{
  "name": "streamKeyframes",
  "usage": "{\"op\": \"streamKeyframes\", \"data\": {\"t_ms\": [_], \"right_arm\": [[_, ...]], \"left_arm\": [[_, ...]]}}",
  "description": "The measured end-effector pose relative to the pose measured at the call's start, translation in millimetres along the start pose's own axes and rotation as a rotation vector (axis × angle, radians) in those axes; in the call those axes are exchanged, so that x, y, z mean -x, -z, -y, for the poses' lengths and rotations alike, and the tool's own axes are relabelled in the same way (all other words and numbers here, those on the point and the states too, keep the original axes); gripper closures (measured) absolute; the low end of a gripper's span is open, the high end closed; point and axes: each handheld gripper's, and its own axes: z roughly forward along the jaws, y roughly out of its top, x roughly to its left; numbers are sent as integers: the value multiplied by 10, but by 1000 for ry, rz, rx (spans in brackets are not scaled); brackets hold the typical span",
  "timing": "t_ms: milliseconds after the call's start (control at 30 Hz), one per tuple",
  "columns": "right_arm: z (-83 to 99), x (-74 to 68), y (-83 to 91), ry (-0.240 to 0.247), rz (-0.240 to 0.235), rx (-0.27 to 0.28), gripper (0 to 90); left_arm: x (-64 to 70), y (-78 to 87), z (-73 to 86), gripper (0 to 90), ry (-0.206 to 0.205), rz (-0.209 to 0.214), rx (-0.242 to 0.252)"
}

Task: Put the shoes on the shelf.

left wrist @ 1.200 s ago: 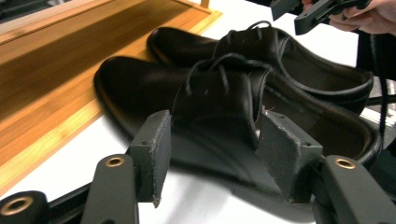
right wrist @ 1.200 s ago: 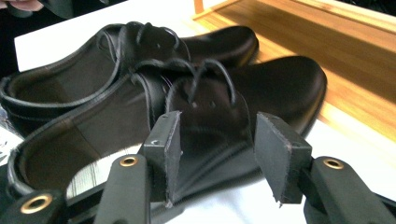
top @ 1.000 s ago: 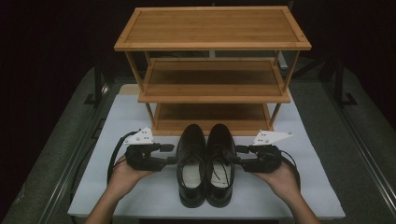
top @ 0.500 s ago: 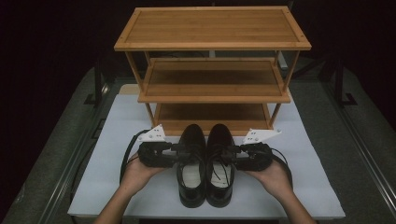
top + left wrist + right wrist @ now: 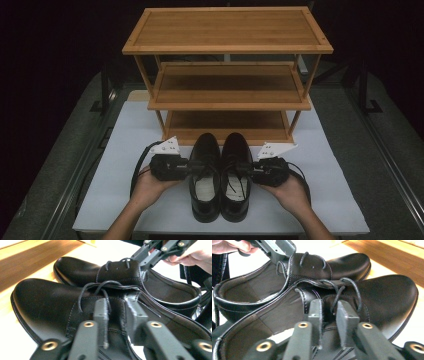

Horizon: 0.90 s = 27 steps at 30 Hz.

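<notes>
both shoe (image 5: 220, 175) sides (outer) gripper-hidden

The two shoes stand touching side by side, so no gap lies between the left shoe (image 5: 204, 175) and the right shoe (image 5: 235, 175). Their toes sit just before the bamboo rack (image 5: 227, 75), whose bottom shelf (image 5: 227, 122) lies bare behind them, bounded by corner posts. The left tongs (image 5: 192, 165) and right tongs (image 5: 246, 168) close off the shoes' outer flanks. White surface (image 5: 130, 135) lies free beyond each hand.
</notes>
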Motion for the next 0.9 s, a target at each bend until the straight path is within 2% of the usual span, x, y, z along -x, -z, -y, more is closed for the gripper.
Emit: {"op": "streamKeyframes", "data": {"t_ms": [33,67,100,200,467,667,900], "right_arm": [[0,0,0,0,0,0,792],[0,-2,6,5,1,-2,830],[2,-2,8,9,0,-2,842],[12,14,14,3,-8,6,864],[-2,30,68,5,6,28,867],[-39,44,95,10,27,32,868],[-86,85,172,-1,54,47,869]], "left_arm": [[4,6,-9,769,-3,1,-6],[11,8,-16,831,-10,0,-8],[16,16,-22,853,-14,-3,-13],[19,31,-33,881,-13,-10,-24],[41,73,-53,886,-3,-33,2],[61,91,-133,888,-18,-69,11],[1,150,-244,890,-6,-95,46]]}}
